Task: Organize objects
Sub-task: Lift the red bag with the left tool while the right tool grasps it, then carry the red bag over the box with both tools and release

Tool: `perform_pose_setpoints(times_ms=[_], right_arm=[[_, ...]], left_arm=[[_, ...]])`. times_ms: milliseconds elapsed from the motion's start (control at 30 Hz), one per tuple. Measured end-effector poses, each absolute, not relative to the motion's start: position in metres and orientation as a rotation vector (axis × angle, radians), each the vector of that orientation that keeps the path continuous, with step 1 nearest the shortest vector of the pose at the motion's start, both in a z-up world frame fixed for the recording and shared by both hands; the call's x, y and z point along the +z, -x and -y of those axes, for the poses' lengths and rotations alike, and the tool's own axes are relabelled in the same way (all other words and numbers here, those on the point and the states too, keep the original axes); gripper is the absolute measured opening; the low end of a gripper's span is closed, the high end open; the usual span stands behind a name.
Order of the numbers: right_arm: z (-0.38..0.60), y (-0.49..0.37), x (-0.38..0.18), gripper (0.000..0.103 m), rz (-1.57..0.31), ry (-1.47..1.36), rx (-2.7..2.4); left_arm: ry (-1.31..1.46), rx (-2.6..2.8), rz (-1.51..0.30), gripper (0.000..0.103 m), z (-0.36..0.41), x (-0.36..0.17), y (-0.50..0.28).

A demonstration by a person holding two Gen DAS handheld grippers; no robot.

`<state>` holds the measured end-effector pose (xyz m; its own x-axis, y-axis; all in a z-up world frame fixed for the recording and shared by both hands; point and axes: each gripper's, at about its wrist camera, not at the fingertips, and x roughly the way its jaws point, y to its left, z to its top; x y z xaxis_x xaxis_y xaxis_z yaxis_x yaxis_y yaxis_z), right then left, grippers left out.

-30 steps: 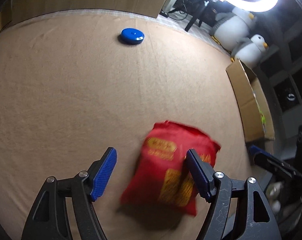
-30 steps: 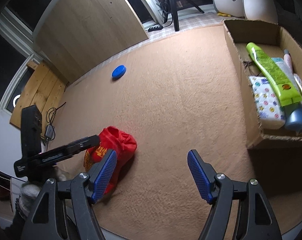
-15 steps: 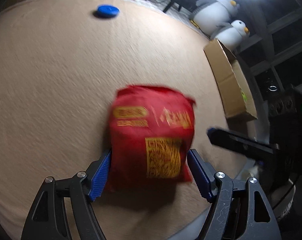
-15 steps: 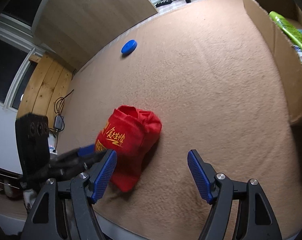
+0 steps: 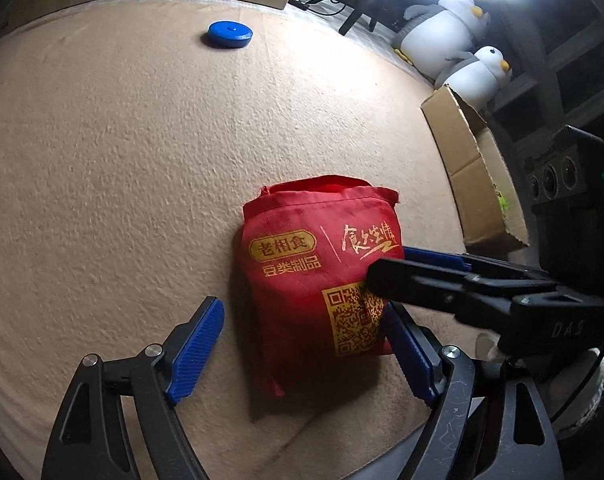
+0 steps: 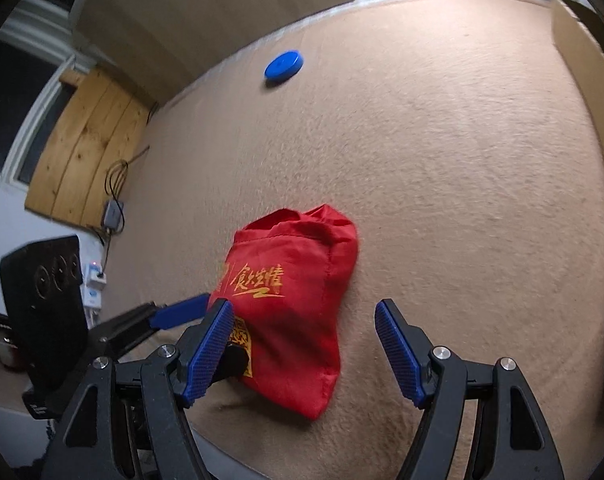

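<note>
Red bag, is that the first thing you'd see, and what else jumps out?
Yes, the red bag with gold writing lies in the middle of the tan carpet, between both grippers. The left gripper is opening around its lower end, while the right gripper reaches in from the side, open. Farther off sit a blue disc and, by a cardboard box, two plush penguins.

- Red fabric bag [image 5: 321, 276]: soft, stuffed, non-woven cloth with gold printed characters and a gold QR code; lying flat on the tan carpeted table [image 5: 122, 168], open hemmed mouth pointing away toward the far edge, printed face up.
- Blue round disc [image 5: 229, 34]: flat, lid-like; lying flat near the far edge, well apart from the bag.
</note>
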<state>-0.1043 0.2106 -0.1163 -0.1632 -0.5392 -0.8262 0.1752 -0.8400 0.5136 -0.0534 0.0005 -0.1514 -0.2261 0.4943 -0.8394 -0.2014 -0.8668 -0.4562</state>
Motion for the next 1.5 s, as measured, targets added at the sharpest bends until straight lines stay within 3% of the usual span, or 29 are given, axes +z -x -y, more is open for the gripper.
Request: perform_pose_setpoints(times_ms=[433, 700, 1500], right_arm=[[-0.183, 0.106, -0.124, 0.070, 0.302, -1.683, -1.957], [-0.184, 0.105, -0.124, 0.069, 0.301, -1.673, -1.940], [-0.286, 0.094, -0.051, 0.068, 0.453, -1.472, -2.182]], left_arm=[[1.593, 2.100, 0.384, 0.083, -0.026, -0.162, 0.056], [1.578, 2.120, 0.340, 0.074, -0.035, -0.157, 0.051], [1.326, 2.120, 0.138, 0.074, -0.156, -0.067, 0.064]])
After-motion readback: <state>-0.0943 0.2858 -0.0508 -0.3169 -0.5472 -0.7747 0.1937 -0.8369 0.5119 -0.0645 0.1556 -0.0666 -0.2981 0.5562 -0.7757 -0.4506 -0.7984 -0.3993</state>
